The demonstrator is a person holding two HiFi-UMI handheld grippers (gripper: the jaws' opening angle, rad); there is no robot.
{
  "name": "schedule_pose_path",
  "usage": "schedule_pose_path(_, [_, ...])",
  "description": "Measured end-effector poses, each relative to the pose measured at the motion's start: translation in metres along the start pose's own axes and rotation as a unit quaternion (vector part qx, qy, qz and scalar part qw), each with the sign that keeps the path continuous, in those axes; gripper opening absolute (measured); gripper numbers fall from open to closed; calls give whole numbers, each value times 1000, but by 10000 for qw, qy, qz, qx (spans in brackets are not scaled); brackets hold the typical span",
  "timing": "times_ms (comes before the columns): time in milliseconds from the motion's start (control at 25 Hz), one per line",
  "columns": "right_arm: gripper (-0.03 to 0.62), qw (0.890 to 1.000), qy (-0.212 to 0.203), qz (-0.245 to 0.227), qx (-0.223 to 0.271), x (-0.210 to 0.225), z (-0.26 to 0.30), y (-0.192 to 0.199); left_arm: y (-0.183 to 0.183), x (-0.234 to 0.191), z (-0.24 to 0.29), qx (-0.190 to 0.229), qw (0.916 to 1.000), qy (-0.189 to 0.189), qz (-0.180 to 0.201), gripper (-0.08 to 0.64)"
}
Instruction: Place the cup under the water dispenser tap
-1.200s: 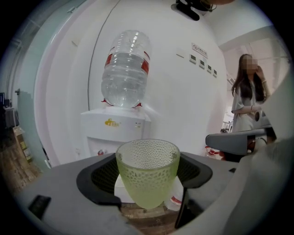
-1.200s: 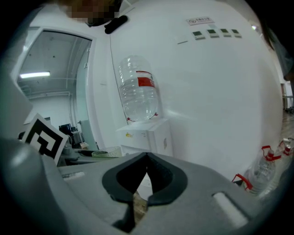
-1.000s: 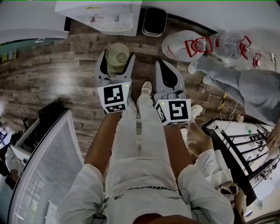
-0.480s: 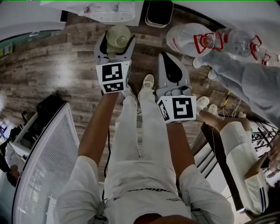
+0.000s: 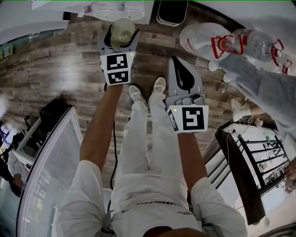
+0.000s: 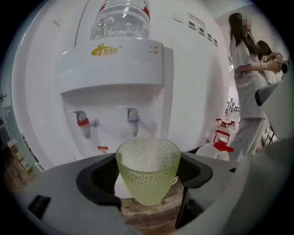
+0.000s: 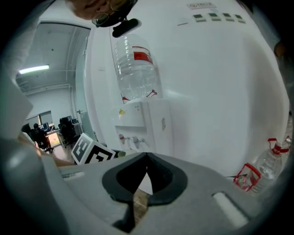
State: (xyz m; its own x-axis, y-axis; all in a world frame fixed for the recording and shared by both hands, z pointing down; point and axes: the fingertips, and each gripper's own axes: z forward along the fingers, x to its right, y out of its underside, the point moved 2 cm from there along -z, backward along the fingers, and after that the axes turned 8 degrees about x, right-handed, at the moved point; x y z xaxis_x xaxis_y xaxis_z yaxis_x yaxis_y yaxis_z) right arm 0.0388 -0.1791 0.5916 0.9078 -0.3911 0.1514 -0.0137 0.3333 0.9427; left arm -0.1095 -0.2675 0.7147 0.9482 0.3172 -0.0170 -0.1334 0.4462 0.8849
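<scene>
A pale green dimpled glass cup (image 6: 148,170) stands upright between the jaws of my left gripper (image 6: 149,180), which is shut on it. In the head view the cup (image 5: 123,28) and left gripper (image 5: 121,33) are just in front of the white water dispenser (image 5: 118,10). The dispenser (image 6: 115,87) fills the left gripper view, with a red tap (image 6: 84,124) and a blue tap (image 6: 133,120) above and behind the cup's rim. My right gripper (image 5: 178,62) is further back to the right, and its jaws (image 7: 146,159) are shut with nothing in them.
A dark bin (image 5: 172,11) stands right of the dispenser. Large water bottles with red handles (image 5: 240,44) lie on the wooden floor at the right. A person (image 6: 245,87) stands there. A white ribbed panel (image 5: 51,176) is at my left, a black rack (image 5: 259,157) at my right.
My left gripper has carried the cup forward and down, closer to the dispenser. The right gripper has sunk a little and stays shut.
</scene>
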Motion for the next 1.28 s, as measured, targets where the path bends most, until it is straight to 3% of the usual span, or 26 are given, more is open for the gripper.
schedule_pose_path(520, [-2,9998,-78,-90,-168,11,14,15,43,-12,57,-461,9987,146,186,374])
schedule_pose_path(920, [-2,9995,-142,-34,-286,11,15,32,52,-24,93,-8,9987,69,509,373])
schedule_pose_path(1280, [-2,9989,-148,-96,-434,19,14,54,61,-26,107,326,9985,-5,449,373])
